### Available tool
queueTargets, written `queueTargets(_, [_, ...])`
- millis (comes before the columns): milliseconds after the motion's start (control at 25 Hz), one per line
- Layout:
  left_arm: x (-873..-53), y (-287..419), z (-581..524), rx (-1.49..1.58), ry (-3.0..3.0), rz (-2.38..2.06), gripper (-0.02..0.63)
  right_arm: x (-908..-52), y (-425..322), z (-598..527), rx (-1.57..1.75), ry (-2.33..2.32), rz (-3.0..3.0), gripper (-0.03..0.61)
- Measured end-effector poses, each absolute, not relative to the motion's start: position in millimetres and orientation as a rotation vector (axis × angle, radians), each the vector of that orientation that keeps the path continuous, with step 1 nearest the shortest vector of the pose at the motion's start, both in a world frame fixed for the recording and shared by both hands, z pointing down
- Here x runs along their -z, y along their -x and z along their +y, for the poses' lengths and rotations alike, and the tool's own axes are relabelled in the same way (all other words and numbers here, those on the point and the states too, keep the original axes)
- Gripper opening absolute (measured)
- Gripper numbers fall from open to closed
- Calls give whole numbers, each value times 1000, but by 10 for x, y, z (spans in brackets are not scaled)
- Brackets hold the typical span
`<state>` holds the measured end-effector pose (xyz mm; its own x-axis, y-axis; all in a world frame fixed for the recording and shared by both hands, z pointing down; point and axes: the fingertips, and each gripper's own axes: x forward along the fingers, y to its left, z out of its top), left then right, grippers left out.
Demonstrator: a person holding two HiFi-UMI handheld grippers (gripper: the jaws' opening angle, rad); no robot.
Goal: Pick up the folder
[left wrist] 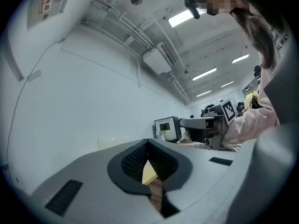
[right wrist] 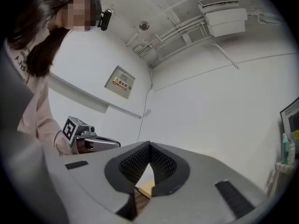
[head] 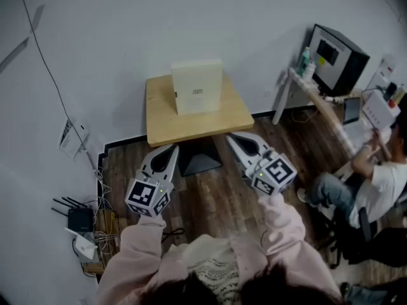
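Folder (head: 197,86) stands upright at the back of the wooden surface (head: 166,124), by the wall. Left tool (head: 172,149) and right tool (head: 231,136): jaws together, empty, both short of the surface's near edge.

Folder (head: 197,86) label's too small to read, seated person (head: 383,182) runs off the right edge, wall notice (right wrist: 120,83) print possibly red, unreadable.

wall (head: 191,18): white | floor (head: 219,199): dark wood | 1 wooden table (head: 191,127) | ceiling strip lights (left wrist: 182,17)
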<state>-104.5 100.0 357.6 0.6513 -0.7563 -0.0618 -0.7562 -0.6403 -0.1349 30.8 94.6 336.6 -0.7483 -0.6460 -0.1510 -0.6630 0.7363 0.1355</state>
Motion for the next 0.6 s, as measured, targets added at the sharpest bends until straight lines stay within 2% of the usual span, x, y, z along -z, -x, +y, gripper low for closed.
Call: queueTargets(600, [-3596,1015,921,5,2703,1307,-2,-3417,-380,828,-236,1036,2838,-2])
